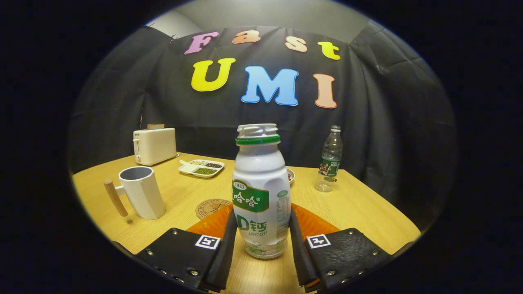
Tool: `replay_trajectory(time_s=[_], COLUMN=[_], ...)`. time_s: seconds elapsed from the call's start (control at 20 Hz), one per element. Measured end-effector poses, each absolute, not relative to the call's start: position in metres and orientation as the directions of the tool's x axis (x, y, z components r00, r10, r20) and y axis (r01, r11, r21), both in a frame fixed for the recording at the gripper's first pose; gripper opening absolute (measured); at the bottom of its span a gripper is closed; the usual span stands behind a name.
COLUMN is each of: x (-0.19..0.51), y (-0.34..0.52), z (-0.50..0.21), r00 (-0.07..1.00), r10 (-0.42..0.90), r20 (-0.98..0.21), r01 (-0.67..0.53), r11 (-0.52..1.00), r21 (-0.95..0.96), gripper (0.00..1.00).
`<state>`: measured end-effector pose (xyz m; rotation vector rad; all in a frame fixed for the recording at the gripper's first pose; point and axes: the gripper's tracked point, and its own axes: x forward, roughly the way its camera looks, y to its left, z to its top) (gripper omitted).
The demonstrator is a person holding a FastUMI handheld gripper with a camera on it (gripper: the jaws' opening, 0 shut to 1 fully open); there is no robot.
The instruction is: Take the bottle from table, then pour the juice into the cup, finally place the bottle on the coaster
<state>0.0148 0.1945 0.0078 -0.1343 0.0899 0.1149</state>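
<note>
A white juice bottle point(260, 192) with a green label and a green ring under its open neck stands upright between my fingers. My gripper point(262, 222) is shut on it, both fingers pressing its lower sides. Whether its base rests on the wooden table point(359, 204) or hangs just above it, I cannot tell. The white cup point(141, 194) with a wooden handle stands ahead of the left finger and off to the left. A round brown coaster point(212, 207) lies flat between the cup and the bottle, just beyond the left finger, which partly hides it.
At the table's back left a white toaster point(154, 145) stands with a divided tray of beans point(201, 168) beside it. A clear water bottle point(329, 161) stands back right. A small dish point(291, 175) peeks out behind the juice bottle.
</note>
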Motion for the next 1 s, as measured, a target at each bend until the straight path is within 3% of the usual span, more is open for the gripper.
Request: replay_trajectory(time_s=[0.4,1.0], x=[0.016,0.012], y=[0.209,0.262], z=[0.045,0.088], r00=[0.998,0.983], r10=[0.06,0.105], r20=[-0.019,0.153], r01=[-0.062,0.061], r11=[0.901,0.596], r21=[-0.429,-0.8], gripper=[0.62,0.62])
